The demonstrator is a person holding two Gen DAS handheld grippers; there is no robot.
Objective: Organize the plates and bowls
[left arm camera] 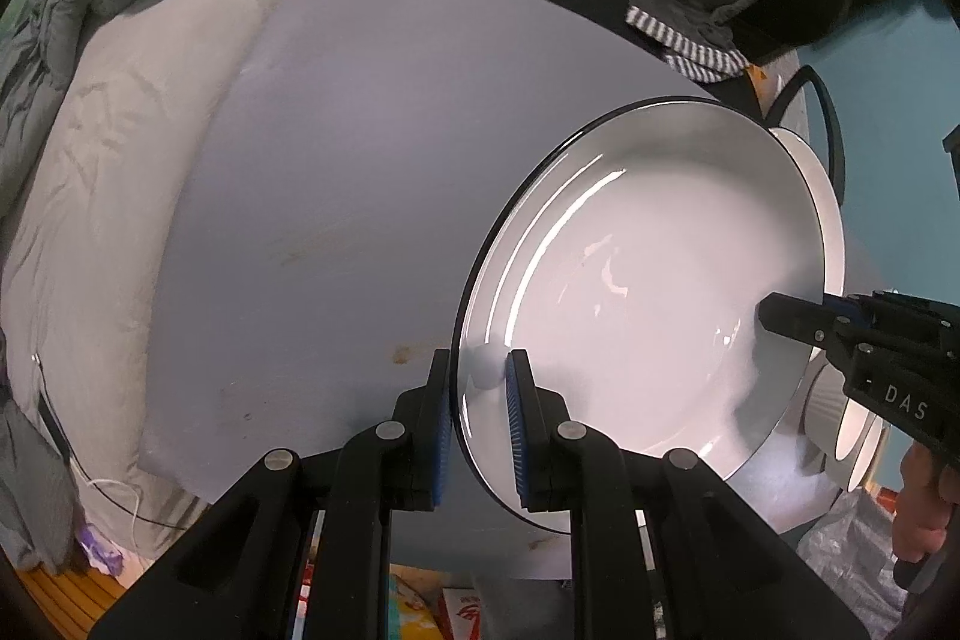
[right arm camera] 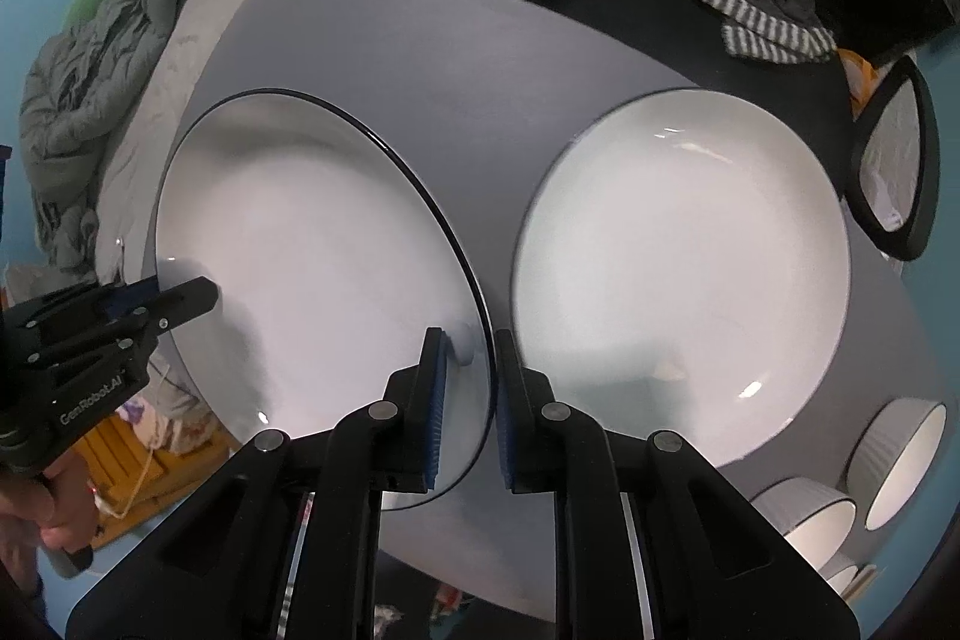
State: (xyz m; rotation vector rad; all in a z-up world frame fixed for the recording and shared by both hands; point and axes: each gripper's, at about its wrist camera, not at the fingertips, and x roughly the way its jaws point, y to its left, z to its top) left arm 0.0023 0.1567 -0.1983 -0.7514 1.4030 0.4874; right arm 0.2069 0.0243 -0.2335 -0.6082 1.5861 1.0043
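A white plate with a thin black rim (left arm camera: 648, 280) hangs tilted above the grey-blue table (left arm camera: 336, 160), held from both sides. My left gripper (left arm camera: 479, 361) is shut on its near rim, one blue pad on each face. My right gripper (right arm camera: 468, 340) is shut on the opposite rim of the same plate (right arm camera: 312, 250). Each gripper shows in the other's view: the right one (left arm camera: 780, 316) at the plate's far edge, the left one (right arm camera: 204, 298) likewise. A second, deeper white plate (right arm camera: 678, 280) lies flat on the table to the right.
Two white ribbed bowls (right arm camera: 900, 460) (right arm camera: 804, 514) stand at the table's right corner. Crumpled grey bedding (left arm camera: 90, 39) lies beyond the left edge. A chair with dark clothes and a striped cloth (right arm camera: 756, 21) stands behind the table. A hand (left arm camera: 918, 514) grips the right tool.
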